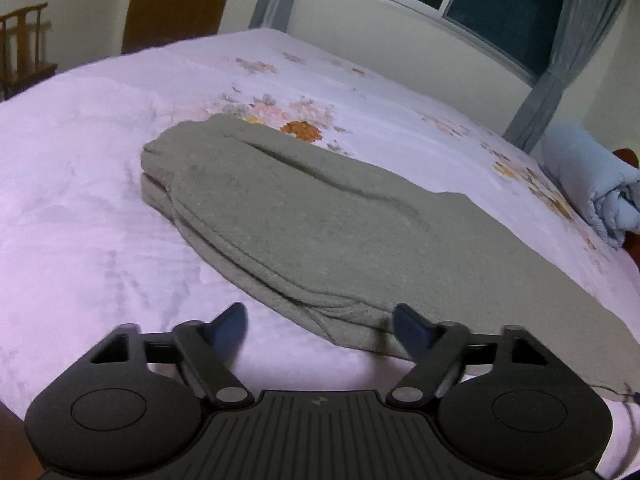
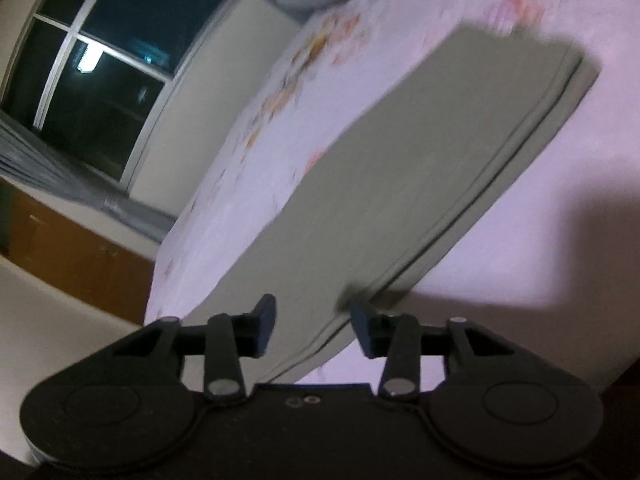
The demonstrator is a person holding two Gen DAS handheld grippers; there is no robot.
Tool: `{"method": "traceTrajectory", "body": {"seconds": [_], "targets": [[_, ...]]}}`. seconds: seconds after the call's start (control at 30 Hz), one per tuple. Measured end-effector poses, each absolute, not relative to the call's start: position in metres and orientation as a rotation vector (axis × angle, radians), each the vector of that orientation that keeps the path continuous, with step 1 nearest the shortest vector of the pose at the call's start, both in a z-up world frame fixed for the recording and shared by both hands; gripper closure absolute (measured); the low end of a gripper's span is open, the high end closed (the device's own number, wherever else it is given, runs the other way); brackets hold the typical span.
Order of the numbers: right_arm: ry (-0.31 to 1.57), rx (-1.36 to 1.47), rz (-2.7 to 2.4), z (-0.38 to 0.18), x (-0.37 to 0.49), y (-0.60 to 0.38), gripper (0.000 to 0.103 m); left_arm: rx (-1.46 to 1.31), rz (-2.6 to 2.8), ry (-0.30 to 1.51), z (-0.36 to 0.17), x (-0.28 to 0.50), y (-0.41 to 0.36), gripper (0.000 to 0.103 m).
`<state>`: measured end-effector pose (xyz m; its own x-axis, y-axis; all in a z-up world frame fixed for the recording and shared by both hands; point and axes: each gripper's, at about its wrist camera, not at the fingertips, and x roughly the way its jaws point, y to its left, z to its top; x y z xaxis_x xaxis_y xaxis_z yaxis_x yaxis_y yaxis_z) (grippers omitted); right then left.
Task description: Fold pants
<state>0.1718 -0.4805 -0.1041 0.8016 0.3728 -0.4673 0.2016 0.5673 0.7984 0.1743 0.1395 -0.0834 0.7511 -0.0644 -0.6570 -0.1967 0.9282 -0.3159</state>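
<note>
Grey-green pants (image 1: 304,220) lie on the bed, folded lengthwise with one leg stacked on the other. My left gripper (image 1: 320,326) is open and empty, hovering at the near edge of the pants, its right fingertip over the cloth. In the right wrist view the pants (image 2: 400,168) stretch away as a long strip. My right gripper (image 2: 314,320) is open with the near end of the pants between its fingers, not clamped.
The bed has a pale pink floral sheet (image 1: 80,200). A rolled light-blue quilt (image 1: 588,180) lies at the bed's right edge. A window with grey curtains (image 1: 500,0) is behind the bed, and a wooden chair (image 1: 24,52) stands at the far left.
</note>
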Motion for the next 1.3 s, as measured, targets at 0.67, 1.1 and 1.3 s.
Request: {"method": "traceTrajectory", "body": {"seconds": [0.67,1.1,1.3], "targets": [[0.71,1.116,0.151,-0.138,0.192,-0.462,0.103,-0.44,0.002,0.749,-0.094,0.199,0.123,0.027],[0.735,1.067,0.098,-0.137,0.171,-0.467,0.092,-0.401,-0.002,0.743,-0.083,0.188,0.126,0.031],[0.663,0.915,0.202,-0.097,0.17,-0.453,0.09,-0.309,-0.088,0.682,-0.054,0.197,0.077,0.031]]}}
